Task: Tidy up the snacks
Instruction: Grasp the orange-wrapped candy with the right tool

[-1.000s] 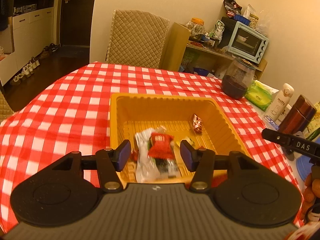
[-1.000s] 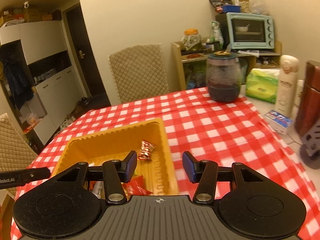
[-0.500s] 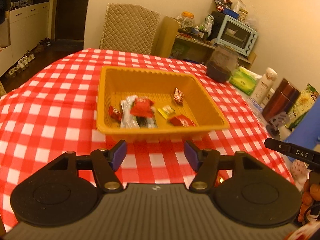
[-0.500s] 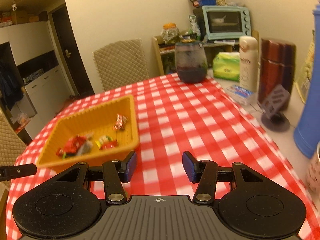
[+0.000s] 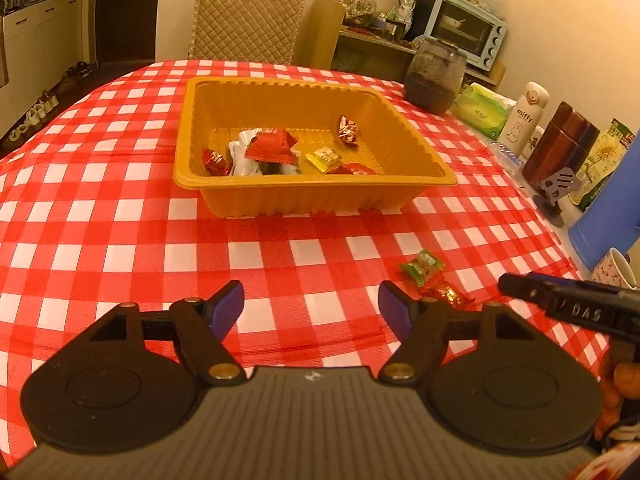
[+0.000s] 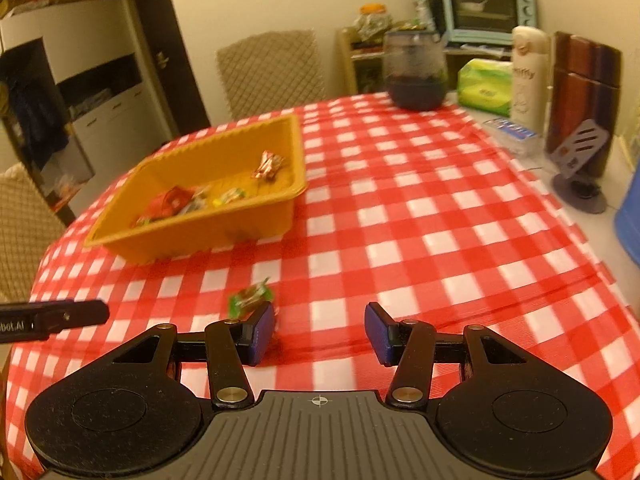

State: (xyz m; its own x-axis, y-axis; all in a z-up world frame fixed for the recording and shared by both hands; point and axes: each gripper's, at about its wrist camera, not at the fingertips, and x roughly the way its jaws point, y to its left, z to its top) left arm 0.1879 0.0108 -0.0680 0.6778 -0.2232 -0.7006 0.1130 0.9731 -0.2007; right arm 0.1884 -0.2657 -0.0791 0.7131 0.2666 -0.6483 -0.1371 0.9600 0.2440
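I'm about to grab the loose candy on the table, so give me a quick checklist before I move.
1. Right gripper open: ok.
2. Left gripper open, empty: ok.
3. Green candy between the right fingers: not ok, it lies ahead of the left finger.
4. Second loose candy, orange, beside the green one: ok.
5. Tray has room: ok.
6. Path to tray free: ok.

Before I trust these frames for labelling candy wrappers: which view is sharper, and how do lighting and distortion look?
Left wrist view: sharp; the yellow tray and green candy read clearly, under a warm orange cast. Right wrist view: motion-blurred, smearing the tray and green candy. Both: fisheye bends the checked tablecloth with dark corners; both grippers stand open.
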